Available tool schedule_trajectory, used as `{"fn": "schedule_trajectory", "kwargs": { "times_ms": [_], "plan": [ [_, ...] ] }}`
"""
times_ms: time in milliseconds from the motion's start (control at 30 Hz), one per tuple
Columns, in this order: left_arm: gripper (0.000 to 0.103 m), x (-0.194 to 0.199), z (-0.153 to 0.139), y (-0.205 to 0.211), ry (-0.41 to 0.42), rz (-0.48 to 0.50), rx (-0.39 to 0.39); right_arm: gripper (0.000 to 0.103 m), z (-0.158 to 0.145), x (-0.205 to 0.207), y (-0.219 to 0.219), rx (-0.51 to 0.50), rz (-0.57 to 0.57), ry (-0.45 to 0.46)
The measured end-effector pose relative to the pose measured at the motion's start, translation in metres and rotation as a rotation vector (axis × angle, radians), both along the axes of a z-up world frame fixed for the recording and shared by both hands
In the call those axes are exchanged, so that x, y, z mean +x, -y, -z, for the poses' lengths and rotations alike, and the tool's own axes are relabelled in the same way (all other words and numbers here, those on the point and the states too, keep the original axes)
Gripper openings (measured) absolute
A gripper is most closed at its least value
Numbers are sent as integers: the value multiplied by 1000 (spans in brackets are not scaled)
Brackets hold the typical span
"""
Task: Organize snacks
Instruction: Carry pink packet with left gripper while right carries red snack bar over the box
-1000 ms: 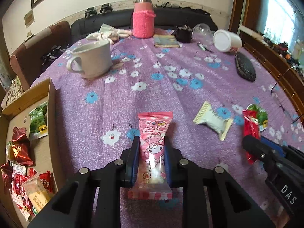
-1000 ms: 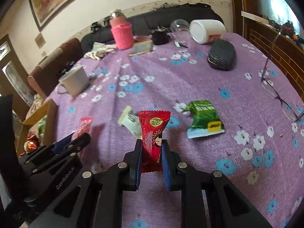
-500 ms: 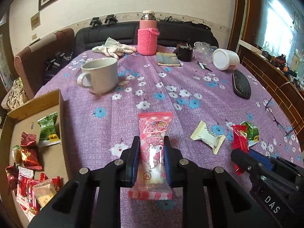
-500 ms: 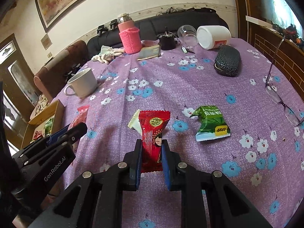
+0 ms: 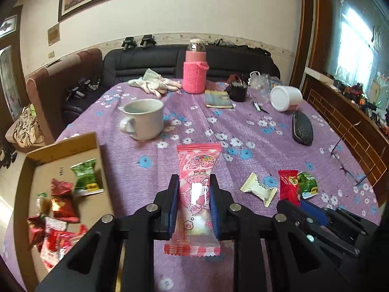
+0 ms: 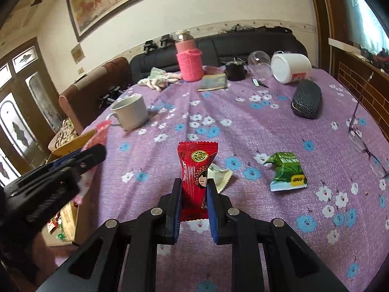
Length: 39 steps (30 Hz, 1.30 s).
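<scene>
My left gripper point(image 5: 194, 185) is shut on a pink candy packet point(image 5: 197, 170), held upright above the purple flowered tablecloth. My right gripper point(image 6: 194, 186) is shut on a red snack packet point(image 6: 195, 168), also lifted off the cloth. A cardboard box point(image 5: 63, 146) at the table's left edge holds several red and green snacks point(image 5: 85, 177). A cream packet point(image 5: 259, 192) and a green packet point(image 6: 288, 171) lie on the cloth. The right gripper shows in the left wrist view point(image 5: 301, 206), and the left gripper shows in the right wrist view point(image 6: 80, 158).
A white mug point(image 5: 143, 118) stands at the centre left. A pink knitted bottle point(image 5: 195, 73), gloves point(image 5: 155, 84), a white tub point(image 5: 285, 98), a black glasses case point(image 5: 302, 127) and spectacles point(image 6: 364, 141) lie farther back and right. A sofa is behind the table.
Both grippers have risen and pulled back with their packets held, so more of the room and the box shows. The packets on the cloth have not moved.
</scene>
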<state>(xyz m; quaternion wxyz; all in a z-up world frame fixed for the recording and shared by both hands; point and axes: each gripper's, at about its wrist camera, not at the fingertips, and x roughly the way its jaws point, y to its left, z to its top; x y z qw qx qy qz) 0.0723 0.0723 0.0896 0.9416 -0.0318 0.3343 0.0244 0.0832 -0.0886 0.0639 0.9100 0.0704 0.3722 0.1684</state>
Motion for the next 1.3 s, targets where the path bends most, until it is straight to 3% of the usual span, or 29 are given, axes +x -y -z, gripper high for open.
{"fn": "schedule_trajectory", "kwargs": {
  "times_ms": [200, 600, 1000, 1167, 1300],
  "plan": [
    [22, -36, -8, -43, 10, -57, -38, 20, -5, -10, -13, 1, -60, 31],
    [22, -114, -2, -151, 50, -278, -58, 20, -15, -37, -60, -5, -212, 30],
    [22, -139, 37, -186, 8, -331, -108, 21, -20, -68, -168, -20, -476, -37],
    [22, -140, 45, -194, -1, -344, -135, 21, -7, -67, -207, -54, -530, -65],
    [22, -140, 46, -191, 8, -351, -113, 21, 7, -63, -224, -74, -548, -94]
  ]
}}
